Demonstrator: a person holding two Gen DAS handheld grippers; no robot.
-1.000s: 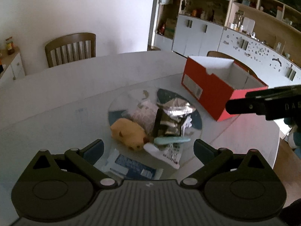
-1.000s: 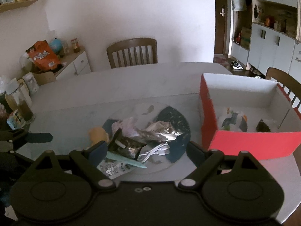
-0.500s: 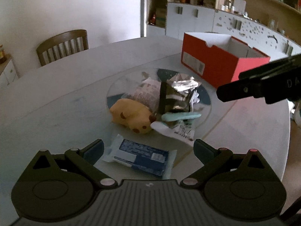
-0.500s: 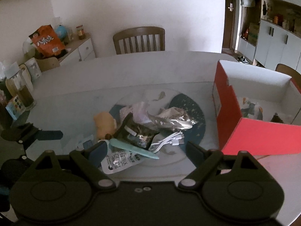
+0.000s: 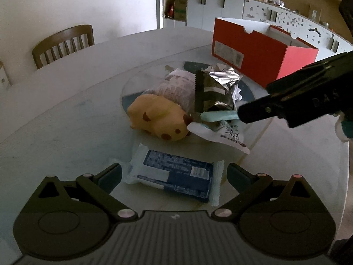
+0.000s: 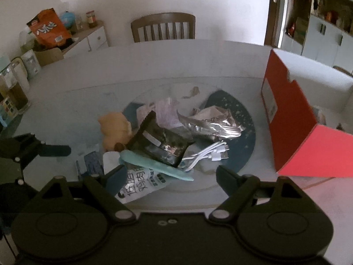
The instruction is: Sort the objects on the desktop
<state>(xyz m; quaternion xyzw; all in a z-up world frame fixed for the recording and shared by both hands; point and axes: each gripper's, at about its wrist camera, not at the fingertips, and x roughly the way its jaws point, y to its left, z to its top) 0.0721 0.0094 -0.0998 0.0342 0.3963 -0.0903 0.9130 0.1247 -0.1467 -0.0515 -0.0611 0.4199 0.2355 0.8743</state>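
A pile lies on the round table's glass disc (image 5: 132,88): a yellow plush toy (image 5: 158,119), a dark snack packet (image 5: 211,95), a silver foil wrapper (image 5: 222,77), a teal flat piece (image 5: 220,116) and a white printed pouch (image 5: 220,134). In front of the pile lies a blue and white packet (image 5: 167,170), just beyond my open left gripper (image 5: 174,174) and between its fingers. My right gripper (image 6: 171,175) is open above the white pouch (image 6: 141,185) and the teal piece (image 6: 154,165). A white cable (image 6: 207,152) lies to the right. The red box (image 6: 291,128) stands open at the right.
A wooden chair (image 6: 163,26) stands behind the table. A low cabinet with an orange snack bag (image 6: 48,28) is at the far left, with jars (image 6: 13,84) near the table's left edge. White cupboards (image 5: 220,6) line the back right.
Both grippers have come down and closer to the pile. The blue and white packet now lies between the left fingers. The right gripper's finger reaches further over the pile in the left view.
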